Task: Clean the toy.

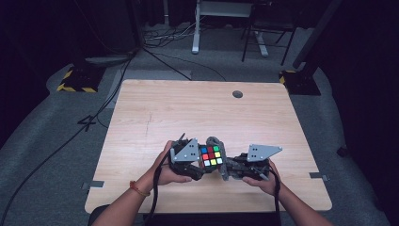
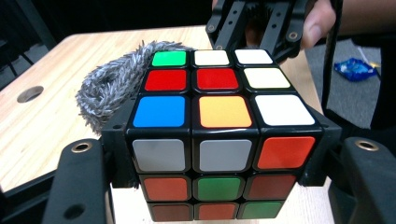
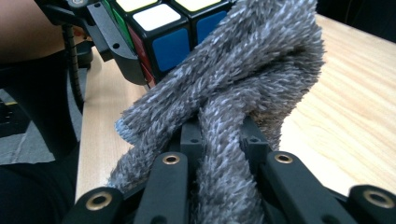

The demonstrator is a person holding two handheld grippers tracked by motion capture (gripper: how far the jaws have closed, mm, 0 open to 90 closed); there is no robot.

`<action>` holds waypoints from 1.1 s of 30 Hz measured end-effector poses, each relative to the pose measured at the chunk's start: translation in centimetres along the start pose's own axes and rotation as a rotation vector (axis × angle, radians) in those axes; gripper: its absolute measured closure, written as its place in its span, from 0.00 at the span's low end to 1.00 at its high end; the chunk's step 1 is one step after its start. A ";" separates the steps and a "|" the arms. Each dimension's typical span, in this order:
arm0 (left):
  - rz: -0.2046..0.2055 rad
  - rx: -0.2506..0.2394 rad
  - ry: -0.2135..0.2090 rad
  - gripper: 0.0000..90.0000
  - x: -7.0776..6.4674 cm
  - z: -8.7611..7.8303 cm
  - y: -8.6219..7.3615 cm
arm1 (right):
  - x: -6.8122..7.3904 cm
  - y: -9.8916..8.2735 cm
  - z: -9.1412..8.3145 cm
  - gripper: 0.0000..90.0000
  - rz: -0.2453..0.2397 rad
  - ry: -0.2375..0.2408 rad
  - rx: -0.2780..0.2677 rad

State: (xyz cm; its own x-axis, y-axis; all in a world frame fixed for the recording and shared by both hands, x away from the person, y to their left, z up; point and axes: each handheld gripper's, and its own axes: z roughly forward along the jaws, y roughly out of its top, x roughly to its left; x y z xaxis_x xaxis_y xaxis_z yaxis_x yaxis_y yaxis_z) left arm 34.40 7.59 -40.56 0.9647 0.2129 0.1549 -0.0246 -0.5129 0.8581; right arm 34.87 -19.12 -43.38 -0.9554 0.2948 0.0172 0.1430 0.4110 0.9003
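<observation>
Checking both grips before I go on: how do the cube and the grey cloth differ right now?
The cube is rigid, with coloured stickers in black edging; the grey cloth is soft, fuzzy and bunched. The left gripper clamps the cube across its sides; the right gripper pinches the cloth. Both are gripped, and the cloth lies against the cube.

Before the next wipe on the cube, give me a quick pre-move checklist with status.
1. Left gripper clamped on the Rubik's cube: ok, jaws press both sides.
2. Right gripper shut on the grey fuzzy cloth: ok.
3. Cloth touching the cube: ok, it lies against the blue-tile side.
4. Cube's top face free of cloth: ok, all nine tiles show.
5. Cube lifted off the wooden table: cannot tell.
6. Bare table around both hands: ok.
</observation>
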 end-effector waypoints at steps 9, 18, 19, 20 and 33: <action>0.000 0.038 -0.026 0.37 -0.2 0.9 -0.3 | 0.1 0.6 -1.4 0.86 -0.015 -0.039 -0.088; 0.009 -0.043 0.014 0.37 -0.3 -0.3 0.7 | -0.1 -0.3 -0.1 0.86 0.012 -0.020 -0.012; 0.004 -0.047 0.020 0.37 -0.1 -0.5 0.6 | 0.0 -0.2 0.0 0.86 0.008 -0.012 -0.011; -0.006 -0.051 0.023 0.37 0.1 -0.7 0.5 | 0.1 -0.2 0.0 0.86 0.005 -0.002 -0.012; 0.011 -0.009 -0.044 0.37 -0.5 0.6 0.1 | 0.1 0.6 -1.8 0.85 -0.012 -0.045 -0.112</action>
State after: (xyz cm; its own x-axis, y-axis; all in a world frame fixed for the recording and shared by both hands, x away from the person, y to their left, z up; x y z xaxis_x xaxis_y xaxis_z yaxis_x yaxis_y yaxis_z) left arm 34.13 6.91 -40.85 0.9749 0.1709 0.1428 -0.0371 -0.5078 0.8607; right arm 34.42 -20.36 -42.02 -0.9440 0.3297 -0.0116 0.0989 0.3163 0.9435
